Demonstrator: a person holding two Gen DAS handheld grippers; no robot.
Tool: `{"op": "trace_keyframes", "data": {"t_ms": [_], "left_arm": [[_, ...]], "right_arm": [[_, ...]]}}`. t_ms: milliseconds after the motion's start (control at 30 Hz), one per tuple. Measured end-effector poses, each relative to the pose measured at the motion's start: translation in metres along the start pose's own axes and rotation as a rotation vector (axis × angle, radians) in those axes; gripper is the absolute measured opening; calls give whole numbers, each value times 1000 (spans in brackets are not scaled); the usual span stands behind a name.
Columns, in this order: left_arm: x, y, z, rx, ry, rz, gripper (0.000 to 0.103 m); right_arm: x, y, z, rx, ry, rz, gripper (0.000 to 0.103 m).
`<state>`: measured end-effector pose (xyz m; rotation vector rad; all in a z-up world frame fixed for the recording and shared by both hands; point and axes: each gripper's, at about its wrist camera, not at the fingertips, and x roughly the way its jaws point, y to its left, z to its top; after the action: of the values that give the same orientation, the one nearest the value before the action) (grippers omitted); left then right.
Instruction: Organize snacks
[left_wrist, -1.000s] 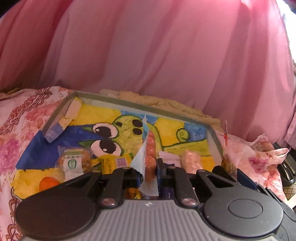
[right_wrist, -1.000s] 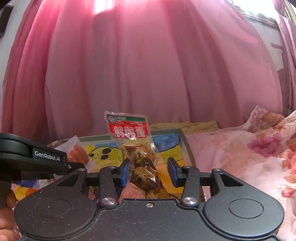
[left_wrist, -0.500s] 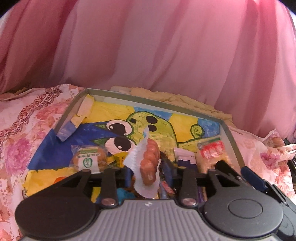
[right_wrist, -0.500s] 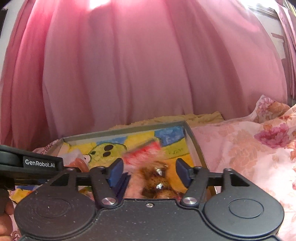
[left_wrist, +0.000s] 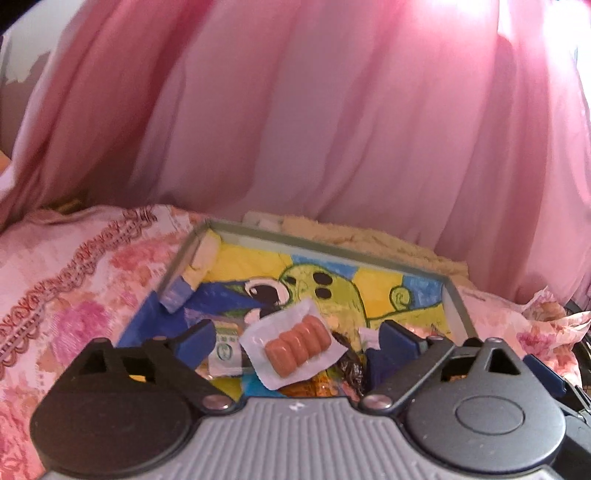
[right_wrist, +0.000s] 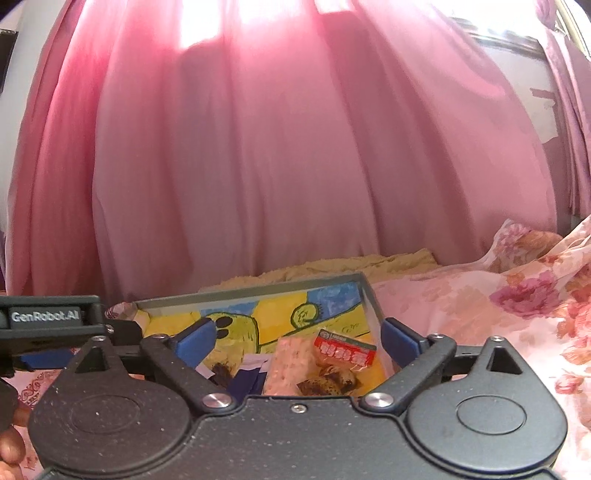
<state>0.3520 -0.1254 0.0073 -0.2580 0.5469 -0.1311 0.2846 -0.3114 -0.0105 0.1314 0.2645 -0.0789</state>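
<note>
Both tools stand wide open and empty over the painted tray (left_wrist: 452, 295), the left tool (left_wrist: 295, 341) above the sausage pack (left_wrist: 297, 345) lying at tray centre, the right tool (right_wrist: 297, 341) above the quail egg packet (right_wrist: 340, 363) (red label up) at its 4 o'clock corner.

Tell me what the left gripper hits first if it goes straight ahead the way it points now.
Most likely the sausage pack, lying loose between the open jaws of the left gripper inside the painted box. Beyond it comes the box's painted floor, then its far wall. Depth is hard to judge through the fisheye, so it might pass just over the pack.
</note>
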Motion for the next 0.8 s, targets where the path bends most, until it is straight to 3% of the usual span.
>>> {"op": "trace_keyframes", "data": {"t_ms": [433, 800], "left_arm": [[-69, 14, -4, 23, -106, 64, 103], [-119, 27, -32, 57, -111, 101, 103]], "right_arm": [[-60, 3, 11, -23, -39, -7, 102], [-119, 20, -1, -66, -44, 3, 102]]}}
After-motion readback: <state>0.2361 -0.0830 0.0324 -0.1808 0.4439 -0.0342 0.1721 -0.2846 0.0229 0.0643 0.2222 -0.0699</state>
